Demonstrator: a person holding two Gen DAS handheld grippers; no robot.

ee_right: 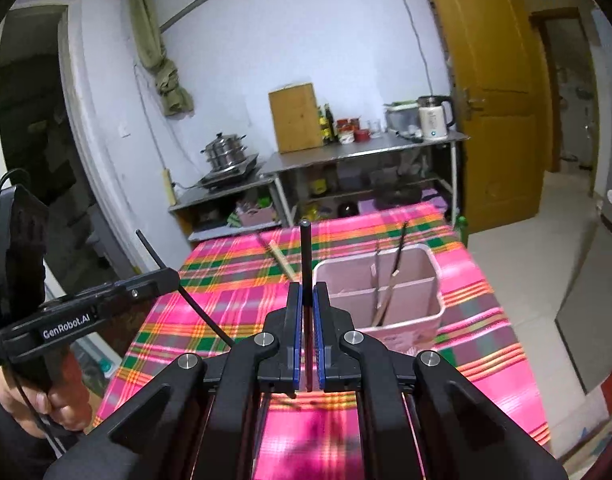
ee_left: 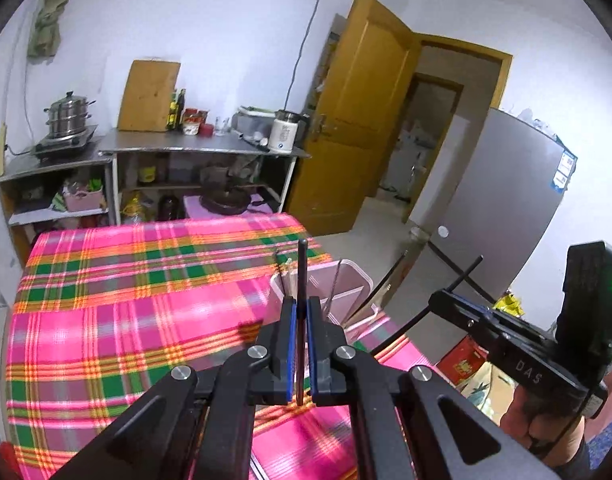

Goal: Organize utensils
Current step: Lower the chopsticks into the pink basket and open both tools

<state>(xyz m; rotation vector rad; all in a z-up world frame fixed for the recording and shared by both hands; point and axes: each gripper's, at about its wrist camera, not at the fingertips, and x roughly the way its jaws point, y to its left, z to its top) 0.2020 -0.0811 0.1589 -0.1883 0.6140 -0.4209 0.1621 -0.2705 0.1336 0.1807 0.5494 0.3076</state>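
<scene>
In the left wrist view my left gripper (ee_left: 301, 304) is shut on a black chopstick (ee_left: 302, 268) that stands up between its blue pads. Just beyond it sits a pink divided utensil holder (ee_left: 356, 276) on the plaid tablecloth (ee_left: 125, 300). My right gripper (ee_right: 307, 286) is shut on a second black chopstick (ee_right: 305, 256). The holder (ee_right: 422, 296) lies ahead and right of it, with a few thin utensils (ee_right: 388, 284) leaning inside. Each gripper also shows from the side in the other's view, the right gripper (ee_left: 438, 300) and the left gripper (ee_right: 171, 276), still clamping its stick.
A pale wooden chopstick (ee_right: 281, 259) lies on the cloth left of the holder. Behind the table stand steel counters (ee_left: 185, 146) with a steamer pot (ee_left: 67, 116), cutting board (ee_left: 149, 96) and kettle (ee_left: 283, 132). A yellow door (ee_left: 358, 120) and grey fridge (ee_left: 498, 208) are to the right.
</scene>
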